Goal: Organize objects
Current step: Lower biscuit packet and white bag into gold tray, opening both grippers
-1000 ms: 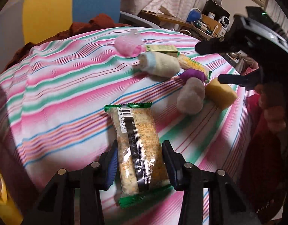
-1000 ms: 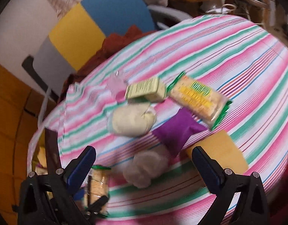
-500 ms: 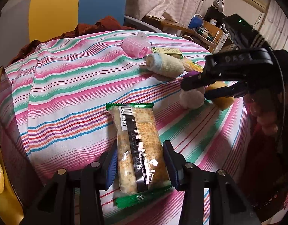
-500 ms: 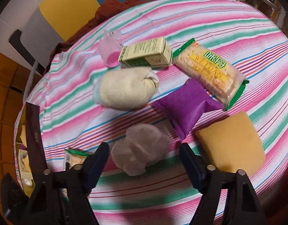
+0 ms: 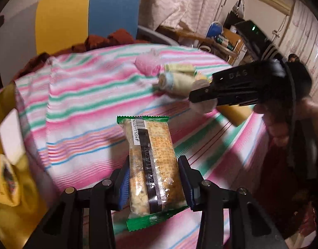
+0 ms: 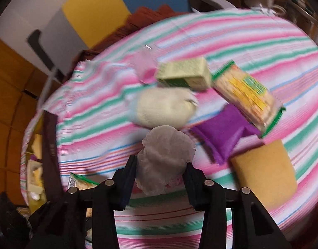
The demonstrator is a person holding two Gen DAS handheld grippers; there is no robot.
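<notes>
In the left wrist view my left gripper (image 5: 153,178) is shut on a clear cracker packet with green ends (image 5: 152,161), held just above the striped tablecloth (image 5: 80,108). In the right wrist view my right gripper (image 6: 161,176) has both fingers pressed against a crumpled grey-white bundle (image 6: 165,155) on the cloth. Behind it lie a cream rolled sock (image 6: 165,108), a pale green box (image 6: 183,73), a yellow cracker packet (image 6: 248,95), a purple pouch (image 6: 223,132), a yellow sponge (image 6: 266,170) and a pink cup (image 6: 144,68). The right gripper (image 5: 231,89) also shows at the right of the left wrist view.
A yellow bag or bin with packets (image 5: 7,166) hangs off the table's left edge. A rust-coloured cloth (image 6: 146,16) and a blue and yellow panel (image 5: 86,14) stand behind the table. A hand (image 5: 279,128) holds the right gripper; cluttered shelves sit far right.
My right gripper has come down over the grey-white bundle and its fingers have narrowed onto it. The left gripper has risen a little with the cracker packet still in it.
</notes>
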